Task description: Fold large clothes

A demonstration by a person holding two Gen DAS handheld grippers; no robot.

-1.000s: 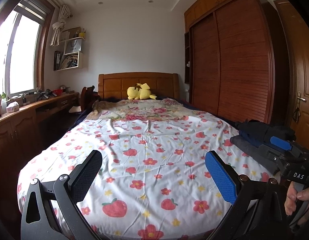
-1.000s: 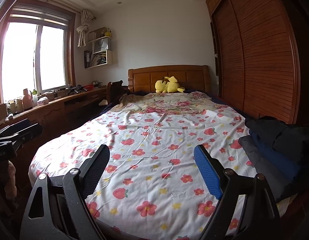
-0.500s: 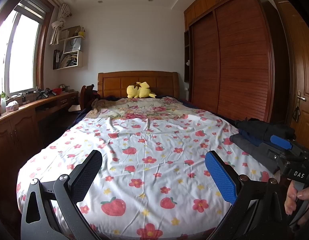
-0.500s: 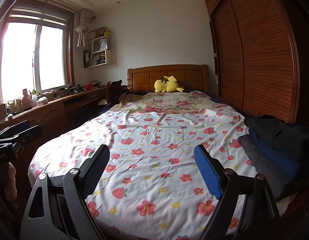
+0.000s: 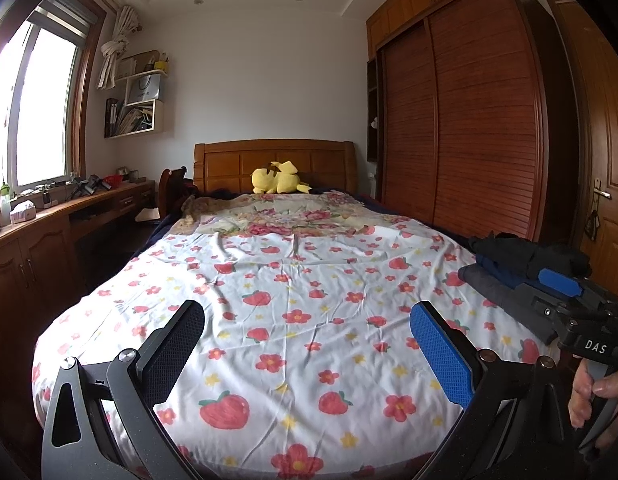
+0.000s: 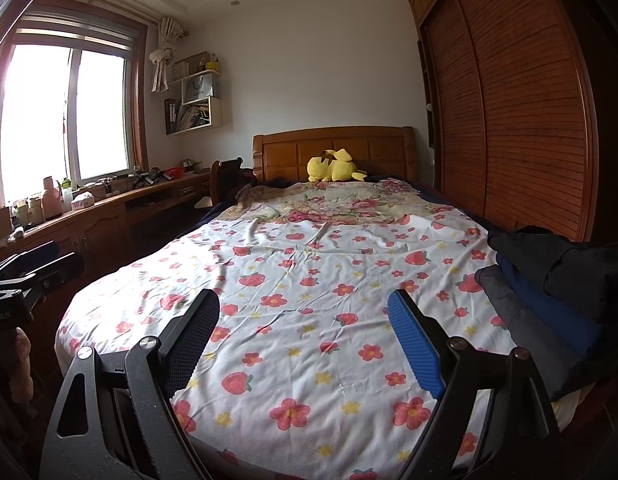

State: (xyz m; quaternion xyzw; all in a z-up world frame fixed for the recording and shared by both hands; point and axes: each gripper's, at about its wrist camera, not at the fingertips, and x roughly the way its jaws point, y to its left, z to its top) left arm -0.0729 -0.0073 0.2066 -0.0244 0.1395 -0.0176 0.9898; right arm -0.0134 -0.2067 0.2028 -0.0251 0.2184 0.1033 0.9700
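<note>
A pile of dark clothes, black, navy and grey, (image 6: 549, 288) lies on the right edge of the bed; it also shows in the left wrist view (image 5: 509, 264). My left gripper (image 5: 307, 344) is open and empty, held above the foot of the bed. My right gripper (image 6: 303, 336) is open and empty too, above the foot of the bed, left of the pile. The right gripper's body (image 5: 581, 312) shows at the right in the left wrist view, in front of the pile.
The bed (image 5: 293, 280) has a white sheet with red flowers and strawberries. A yellow plush toy (image 5: 277, 178) lies at the wooden headboard. A wooden desk (image 6: 101, 216) runs along the left wall under the window. A wardrobe (image 6: 517, 112) stands on the right.
Both views have dropped slightly lower toward the foot of the bed. Both grippers stay open and empty.
</note>
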